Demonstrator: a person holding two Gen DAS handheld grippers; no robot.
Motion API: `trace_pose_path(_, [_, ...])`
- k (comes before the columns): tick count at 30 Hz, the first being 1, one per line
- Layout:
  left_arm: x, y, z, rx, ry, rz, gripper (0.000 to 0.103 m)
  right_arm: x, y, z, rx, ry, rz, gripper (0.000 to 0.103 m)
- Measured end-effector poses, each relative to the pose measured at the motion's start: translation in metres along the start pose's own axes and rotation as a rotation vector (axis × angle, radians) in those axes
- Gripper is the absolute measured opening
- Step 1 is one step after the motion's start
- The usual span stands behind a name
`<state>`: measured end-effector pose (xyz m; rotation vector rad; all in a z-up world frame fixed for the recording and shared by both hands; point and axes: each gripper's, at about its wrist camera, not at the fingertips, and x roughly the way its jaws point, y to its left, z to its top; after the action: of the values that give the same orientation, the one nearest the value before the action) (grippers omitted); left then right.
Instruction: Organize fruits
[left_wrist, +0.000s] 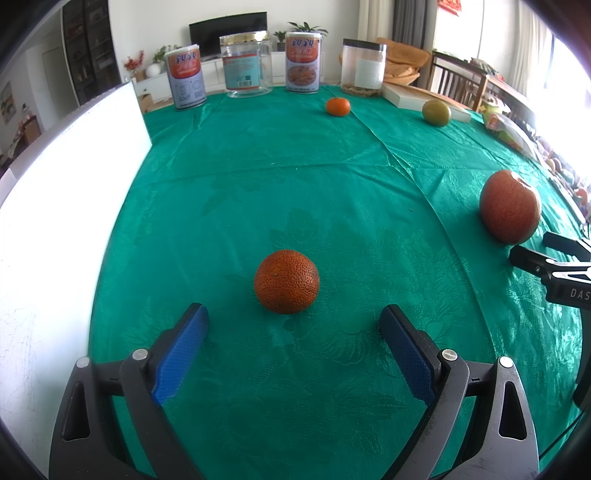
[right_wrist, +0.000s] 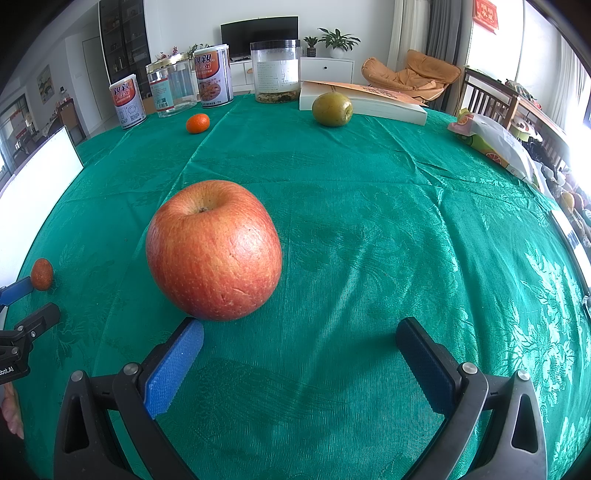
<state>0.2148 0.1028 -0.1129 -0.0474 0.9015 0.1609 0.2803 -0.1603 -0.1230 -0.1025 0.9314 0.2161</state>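
Observation:
A rough-skinned dark orange (left_wrist: 286, 281) rests on the green tablecloth just ahead of my left gripper (left_wrist: 293, 319), which is open and empty. A large red apple (right_wrist: 213, 249) sits just ahead and left of my right gripper (right_wrist: 300, 330), also open, its left fingertip (right_wrist: 192, 332) near the apple's base. The same apple (left_wrist: 509, 206) appears at the right of the left wrist view, and the dark orange (right_wrist: 41, 274) at the far left of the right wrist view. A small tangerine (left_wrist: 337, 106) (right_wrist: 197, 123) and a green fruit (left_wrist: 436, 113) (right_wrist: 332, 109) lie farther back.
A white board (left_wrist: 55, 206) stands along the left side. Two tins (left_wrist: 184, 75), a clear jar (left_wrist: 246, 64) and a black-lidded jar (left_wrist: 364, 68) line the back edge. A white book (right_wrist: 369, 99) and a plastic bag (right_wrist: 495, 144) lie at the back right.

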Motion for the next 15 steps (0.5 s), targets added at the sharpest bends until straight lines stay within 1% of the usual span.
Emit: trace_pose_path(15, [0.0001,0.0001,-0.0002,0.0,0.0,0.0,0.095,0.0009,0.0001,-0.0009,-0.001,-0.001,-0.001,0.103])
